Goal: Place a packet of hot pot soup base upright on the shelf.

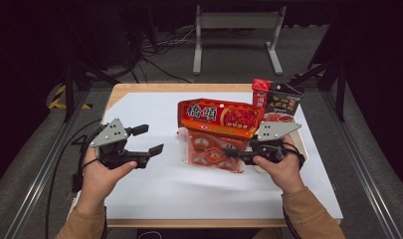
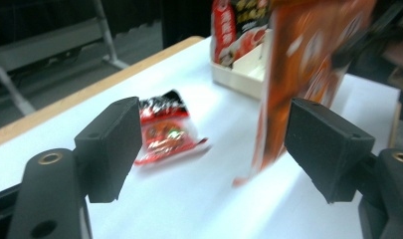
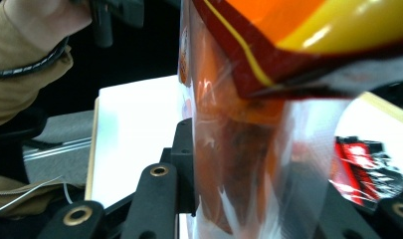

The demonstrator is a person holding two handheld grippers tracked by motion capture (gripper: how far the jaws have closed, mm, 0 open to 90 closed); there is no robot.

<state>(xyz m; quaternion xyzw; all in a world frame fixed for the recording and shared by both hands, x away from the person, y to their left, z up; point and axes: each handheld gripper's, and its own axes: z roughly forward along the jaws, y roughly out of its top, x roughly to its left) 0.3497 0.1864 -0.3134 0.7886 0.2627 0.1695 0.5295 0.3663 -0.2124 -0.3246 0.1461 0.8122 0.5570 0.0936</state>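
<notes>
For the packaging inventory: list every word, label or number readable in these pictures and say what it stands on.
"橋頭": large white characters on the red header of the big orange bag held by the right hand-held gripper.
Smaller print beneath them on that bag: too small to read.
Red and black packets in the white tray: printed text, too small to read.
Small red packet on the white table cover: blurred, unreadable.

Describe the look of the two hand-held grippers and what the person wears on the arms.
Both the left gripper and the right gripper are black, each with two blocky padded jaws, brass-coloured rivets at the linkages, and a grey three-cornered plate on top. Black cables trail from them. The person wears tan long sleeves.
</notes>
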